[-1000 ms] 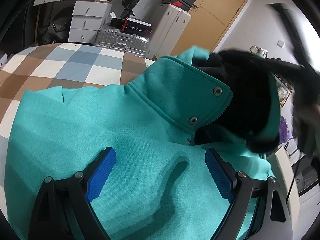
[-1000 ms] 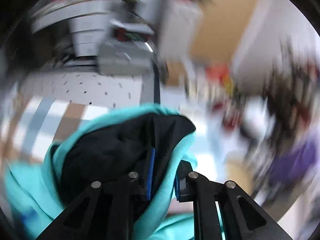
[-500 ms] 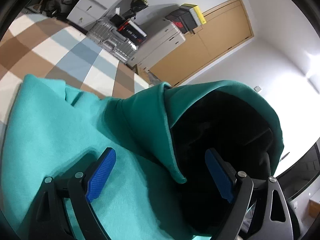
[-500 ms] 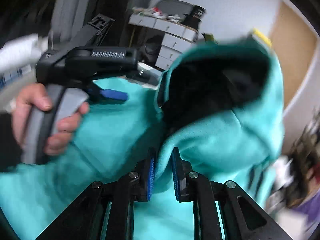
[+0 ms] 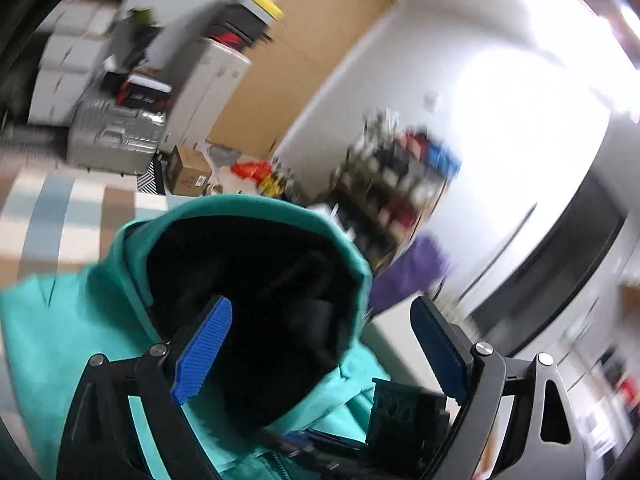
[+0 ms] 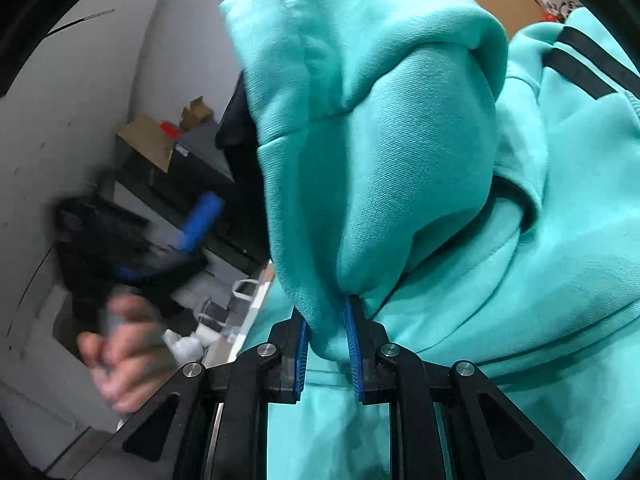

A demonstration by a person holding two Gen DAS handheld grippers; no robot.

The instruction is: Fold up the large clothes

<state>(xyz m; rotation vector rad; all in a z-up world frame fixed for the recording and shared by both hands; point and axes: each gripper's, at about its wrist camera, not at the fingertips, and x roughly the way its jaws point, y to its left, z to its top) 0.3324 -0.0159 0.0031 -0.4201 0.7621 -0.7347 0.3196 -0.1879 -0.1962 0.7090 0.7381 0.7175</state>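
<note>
gripping a bunched fold of the teal hoodie (image 6: 400, 168), the right claw (image 6: 329, 340) is pinching the cloth near the hood between its narrow blue pads; those jaws have just been easing open a little, yet the fabric is sitting between them and the pads are pressing on it. the garment is hanging from this grip, its hood (image 5: 248, 280) with the black lining gaping open in front of the left wrist camera and its striped sleeve (image 6: 592, 64) trailing off to the right.

the left claw (image 5: 320, 348) is standing wide and empty, its pads either side of the hood opening without touching cloth. in the right wrist view it appears blurred, well apart from the hoodie, in the person's left hand (image 6: 124, 356).

judged step: lifting and shaking the hoodie out before laying it flat; no fold appears made yet. the next move is calling for the free left claw to take a second hold, likely a shoulder or hem, so the garment can be spread on the checked bed (image 5: 60, 216).

against the frame a second ago, the hoodie is no longer lying beneath the left claw on the bed; it is raised, and the left wrist view is now showing the room's shelves and wall beyond the hood.
</note>
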